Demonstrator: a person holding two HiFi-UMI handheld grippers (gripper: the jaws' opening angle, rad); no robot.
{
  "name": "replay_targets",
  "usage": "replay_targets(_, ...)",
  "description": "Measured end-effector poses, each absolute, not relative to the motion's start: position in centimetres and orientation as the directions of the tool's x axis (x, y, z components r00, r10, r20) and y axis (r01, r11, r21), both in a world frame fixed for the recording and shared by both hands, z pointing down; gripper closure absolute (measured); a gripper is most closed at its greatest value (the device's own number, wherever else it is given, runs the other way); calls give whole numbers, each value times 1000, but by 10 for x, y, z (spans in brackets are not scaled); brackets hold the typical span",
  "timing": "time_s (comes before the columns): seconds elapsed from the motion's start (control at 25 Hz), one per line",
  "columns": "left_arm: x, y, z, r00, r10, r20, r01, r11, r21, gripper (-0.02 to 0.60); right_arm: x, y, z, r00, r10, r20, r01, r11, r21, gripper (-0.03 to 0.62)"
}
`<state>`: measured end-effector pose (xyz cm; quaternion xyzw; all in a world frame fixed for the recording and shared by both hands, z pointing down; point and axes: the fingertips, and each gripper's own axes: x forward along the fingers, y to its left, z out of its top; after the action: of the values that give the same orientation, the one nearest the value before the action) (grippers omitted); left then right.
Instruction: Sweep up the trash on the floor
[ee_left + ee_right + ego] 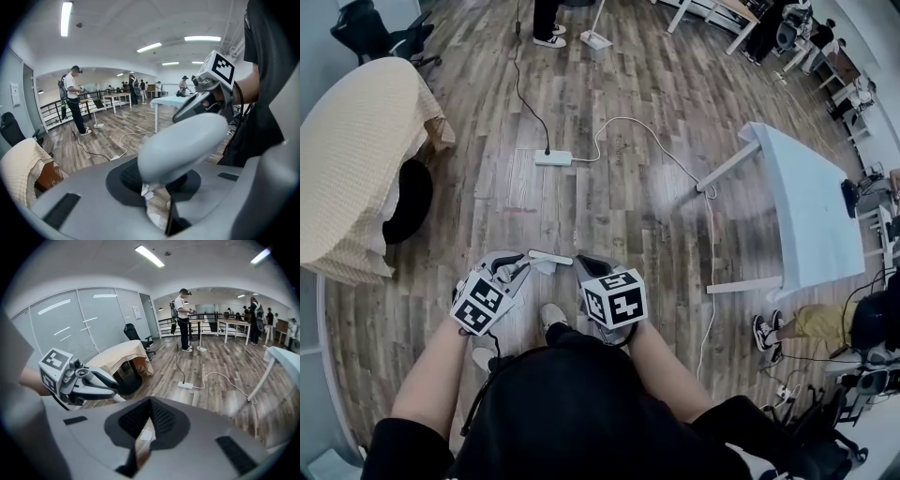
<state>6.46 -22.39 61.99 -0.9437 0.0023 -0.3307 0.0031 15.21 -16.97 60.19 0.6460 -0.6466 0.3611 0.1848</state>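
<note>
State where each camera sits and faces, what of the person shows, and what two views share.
Head view: on the person's head, facing steeply down at the wood floor; forearms, left gripper and right gripper show.
Left gripper view: on the left gripper, along its jaws, shut on a pale bar; right gripper beyond.
Right gripper view: on the right gripper, along its shut jaws; left gripper at left.
Shared: the power strip, in head and right gripper views.

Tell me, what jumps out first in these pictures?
The left gripper and right gripper, each topped by a black-and-white marker cube, sit low in the head view; the left one's fingers close on a pale bar. Beyond them, a white power strip lies on the wooden floor, between a cloth-covered shape on the left and a white table on the right.
</note>
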Motion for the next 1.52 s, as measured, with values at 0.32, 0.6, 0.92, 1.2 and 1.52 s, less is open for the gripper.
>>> replay_targets(0.32,26,-227,612,782,-44,622,-67,-998,14,511,136,-176,607,-146,-682,717,-969,-48,-244,581)
replay_targets(0.6,-9,-239,606,782,-122,611,-179,-983,32,512,112,-191,609,-208,-668,714,-968,37,-247,580)
replay_targets(0.92,-37,-250,598,766,-218,605,-290,-957,24,512,89,-208,603,-266,-652,711,-961,120,-249,581)
replay_targets(1.2,-63,-258,594,750,-310,585,-380,-925,-3,512,69,-217,606,-303,-629,716,-953,182,-243,581)
replay_targets(1.52,-79,-269,553,753,-427,501,-484,-875,-19,512,43,-234,592,-349,-635,689,-937,227,-265,582)
